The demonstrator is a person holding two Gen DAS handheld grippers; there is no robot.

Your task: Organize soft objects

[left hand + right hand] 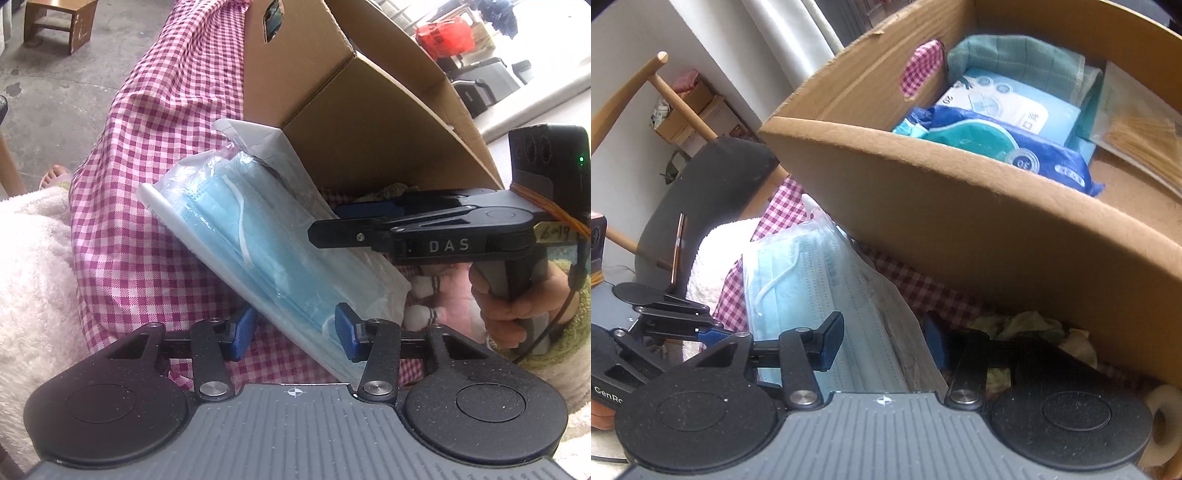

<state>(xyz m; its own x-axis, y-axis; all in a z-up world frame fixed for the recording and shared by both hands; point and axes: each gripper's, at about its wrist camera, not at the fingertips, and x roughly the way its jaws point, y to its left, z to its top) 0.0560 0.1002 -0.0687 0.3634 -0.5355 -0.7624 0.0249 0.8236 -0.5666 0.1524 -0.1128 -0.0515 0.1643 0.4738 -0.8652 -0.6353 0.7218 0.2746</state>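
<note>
A: Looking at the left gripper [295, 332], its 2 blue pads straddle the pack of masks [266, 236]; whether they press it I cannot tell.

B: Same for the right gripper [886, 341]: the pack lies between its pads, but the far pad sits in shadow.

A: The pack leans on the cardboard box [960, 221], its lower corner cut off by the left gripper.

B: Underneath is a checked cloth [155, 155]; concrete floor [55, 92] and a wooden stool [59, 18] beyond.

The mask pack [258, 236] lies between both grippers' fingers, on the cloth [147, 155]; the box [960, 229] stands beyond it.
</note>
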